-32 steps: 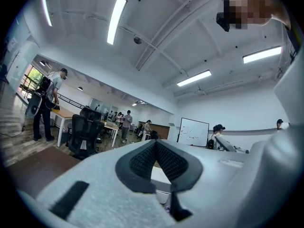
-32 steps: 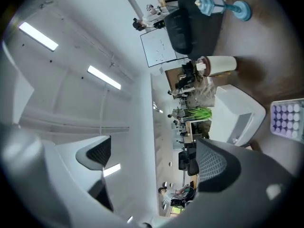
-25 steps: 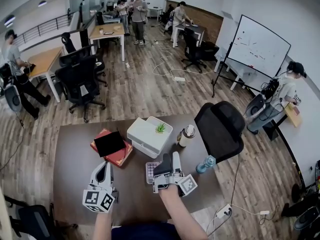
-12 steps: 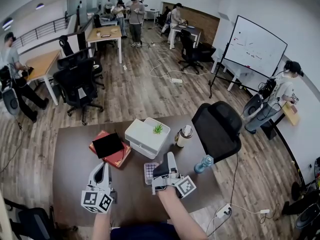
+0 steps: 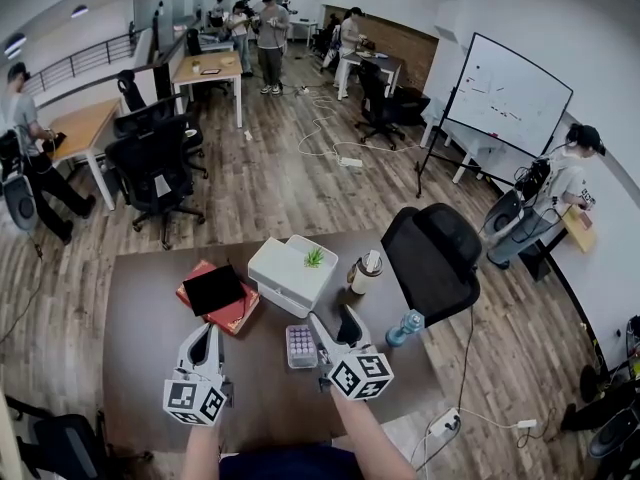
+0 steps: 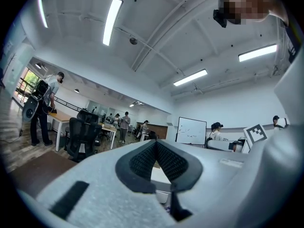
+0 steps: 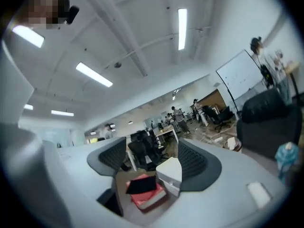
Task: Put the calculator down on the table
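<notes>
The calculator [image 5: 300, 346], small with pinkish keys, lies flat on the brown table [image 5: 140, 318]. My right gripper [image 5: 336, 326] sits just to its right, apart from it. Its jaws are opening and nothing is between them. In the right gripper view [image 7: 154, 163] only the far book and box show through the gap. My left gripper [image 5: 205, 343] rests on the table left of the calculator, a hand's width away. Seen from the left gripper view [image 6: 156, 151] its pads meet at the tips with nothing held.
A red book with a black tablet on it [image 5: 215, 293] and a white box with a small plant [image 5: 290, 273] lie beyond the grippers. A lidded cup [image 5: 367, 273] and blue bottle [image 5: 403, 326] stand at the right, near a black chair [image 5: 432, 258].
My right gripper has rolled upright and shifted right, off the calculator, which now lies uncovered on the table. The left gripper has stayed put.
</notes>
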The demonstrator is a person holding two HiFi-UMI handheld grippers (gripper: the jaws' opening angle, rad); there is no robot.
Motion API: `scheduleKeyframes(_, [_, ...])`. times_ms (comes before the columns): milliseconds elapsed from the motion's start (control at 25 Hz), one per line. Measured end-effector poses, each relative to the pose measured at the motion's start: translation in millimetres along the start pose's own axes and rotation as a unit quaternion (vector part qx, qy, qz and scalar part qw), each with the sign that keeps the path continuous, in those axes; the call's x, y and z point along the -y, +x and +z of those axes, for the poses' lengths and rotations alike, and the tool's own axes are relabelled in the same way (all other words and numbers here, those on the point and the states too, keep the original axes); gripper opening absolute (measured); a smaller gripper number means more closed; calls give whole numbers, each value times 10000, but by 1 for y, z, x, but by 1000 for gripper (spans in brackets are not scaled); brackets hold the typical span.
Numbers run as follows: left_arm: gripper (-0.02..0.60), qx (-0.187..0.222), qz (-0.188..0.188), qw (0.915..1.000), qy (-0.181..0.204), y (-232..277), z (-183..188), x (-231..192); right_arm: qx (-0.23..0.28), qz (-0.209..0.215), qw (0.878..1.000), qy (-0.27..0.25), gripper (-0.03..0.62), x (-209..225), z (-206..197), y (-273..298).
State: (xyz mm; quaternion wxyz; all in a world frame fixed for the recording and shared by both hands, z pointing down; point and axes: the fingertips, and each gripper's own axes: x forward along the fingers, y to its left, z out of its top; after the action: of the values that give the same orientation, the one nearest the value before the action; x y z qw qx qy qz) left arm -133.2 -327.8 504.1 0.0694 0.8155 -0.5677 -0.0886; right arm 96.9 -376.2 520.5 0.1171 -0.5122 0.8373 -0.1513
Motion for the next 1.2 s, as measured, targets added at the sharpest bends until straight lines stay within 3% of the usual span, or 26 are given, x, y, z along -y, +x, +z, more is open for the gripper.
scheduleKeyframes(160, [-5, -37, -16, 9997, 238, 4, -3, 4, -498, -293, 9856, -1589, 360, 1, -5, -3])
scheduleKeyframes(240, [-5, -37, -37, 9995, 321, 5, -4, 7, -598, -309, 9795, -1897, 364, 2, -8, -4])
scheduleKeyframes(600, [-5, -71, -36, 9992, 385, 7, -7, 11, -703, -448, 9676, -2383, 362, 21, -6, -11])
scheduleKeyframes(1200, [-5, -198, -26, 9990, 399, 9, -16, 11, -590, -1006, 9745, -1917, 344, 106, 23, -48])
